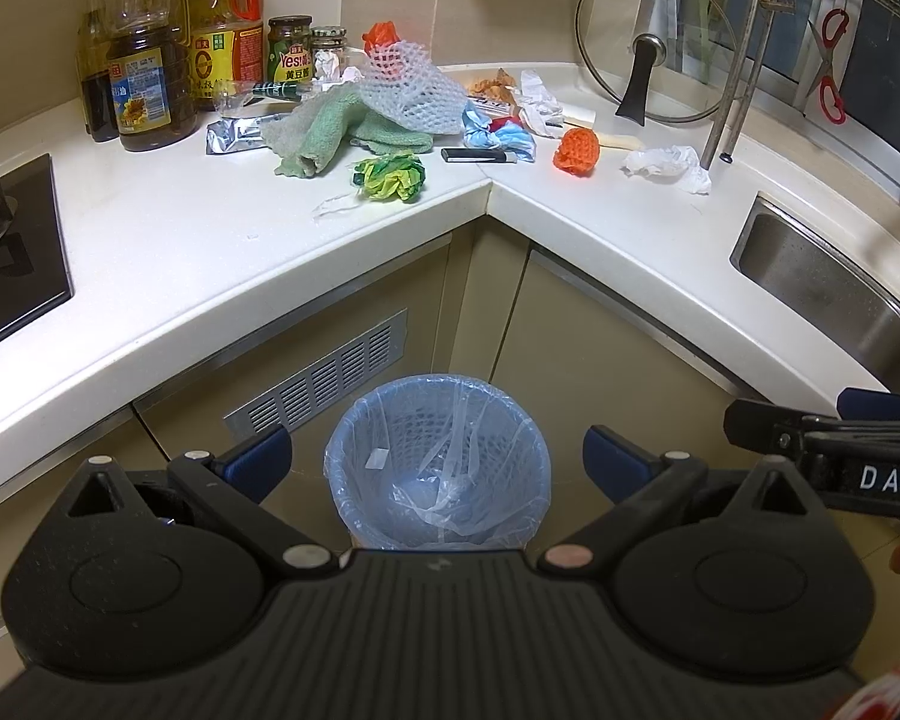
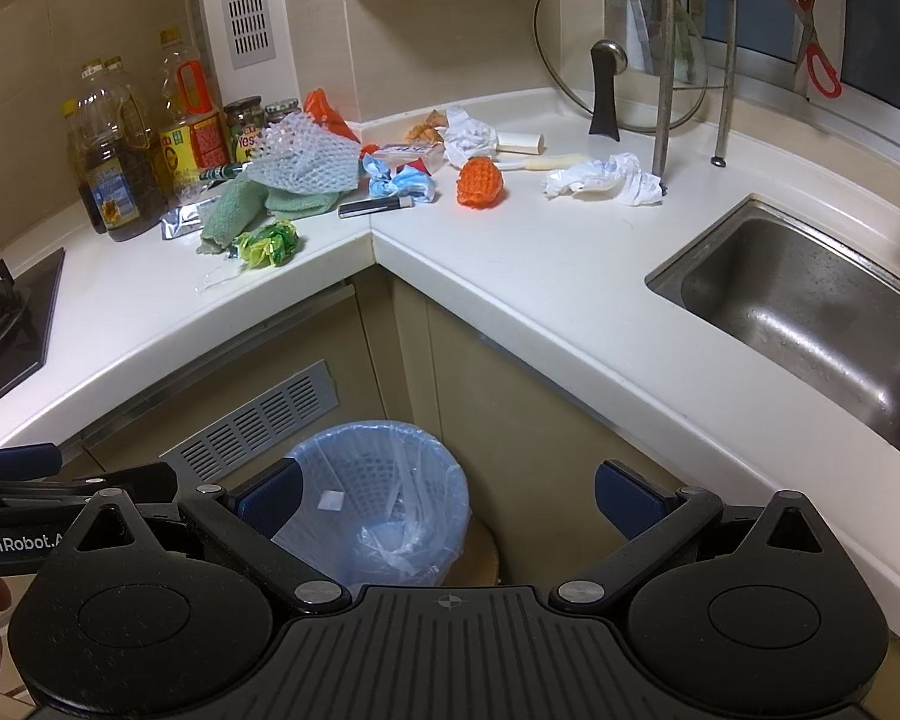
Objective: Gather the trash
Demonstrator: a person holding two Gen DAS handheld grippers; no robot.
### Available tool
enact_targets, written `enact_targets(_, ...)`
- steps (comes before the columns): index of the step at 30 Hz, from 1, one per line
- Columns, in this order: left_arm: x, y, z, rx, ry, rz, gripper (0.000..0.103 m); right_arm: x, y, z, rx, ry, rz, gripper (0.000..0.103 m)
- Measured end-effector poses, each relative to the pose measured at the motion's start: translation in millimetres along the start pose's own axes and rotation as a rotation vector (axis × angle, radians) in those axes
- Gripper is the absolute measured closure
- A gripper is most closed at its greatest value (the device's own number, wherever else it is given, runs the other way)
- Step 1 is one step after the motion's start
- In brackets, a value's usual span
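Note:
A blue-lined waste bin (image 1: pixel 438 462) (image 2: pixel 378 498) stands on the floor in the counter's inner corner, nearly bare inside. Litter is heaped on the white countertop (image 1: pixel 168 252) (image 2: pixel 510 264) at the back corner: a green-yellow wrapper (image 1: pixel 390 177) (image 2: pixel 268 244), white foam netting (image 1: pixel 405 93) (image 2: pixel 306 159), an orange foam net (image 1: pixel 578 150) (image 2: pixel 480 181), a crumpled white tissue (image 1: pixel 669 165) (image 2: pixel 606 177), blue wrappers (image 1: pixel 498 132) (image 2: pixel 399 180). My left gripper (image 1: pixel 438 462) hangs open above the bin. My right gripper (image 2: pixel 447 495) is open too, just right of the bin. Both hold nothing.
Oil bottles (image 1: pixel 144 60) (image 2: pixel 114 162) and jars line the back left. A green cloth (image 1: pixel 324 132), a black lighter (image 1: pixel 471 155) (image 2: pixel 372 206), a glass lid (image 1: pixel 654 48) (image 2: pixel 618 54), a steel sink (image 2: pixel 810 306) on the right, a hob (image 1: pixel 6 258) on the left.

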State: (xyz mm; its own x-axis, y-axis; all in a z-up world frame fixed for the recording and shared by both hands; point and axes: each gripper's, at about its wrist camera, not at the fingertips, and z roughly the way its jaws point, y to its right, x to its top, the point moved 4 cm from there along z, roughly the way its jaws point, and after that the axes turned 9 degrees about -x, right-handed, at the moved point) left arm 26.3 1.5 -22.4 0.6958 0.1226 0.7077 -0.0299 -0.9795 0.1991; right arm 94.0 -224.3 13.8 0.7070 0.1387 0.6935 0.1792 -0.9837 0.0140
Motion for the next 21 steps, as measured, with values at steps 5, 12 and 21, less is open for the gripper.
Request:
enact_targets(5,1,0,1,-0.001,0.000,-0.004,0.001,1,0,1,0.000,0.000,0.000,0.000)
enact_targets(12,6,-6,6,-0.011,-0.001,-0.014,0.001,0,-1,1,-0.005,-0.003,0.006,0.000)
enact_targets(21,15,-28,7,-0.064,0.010,-0.034,0.001,6,-15,4,-0.037,0.003,0.030,0.000)
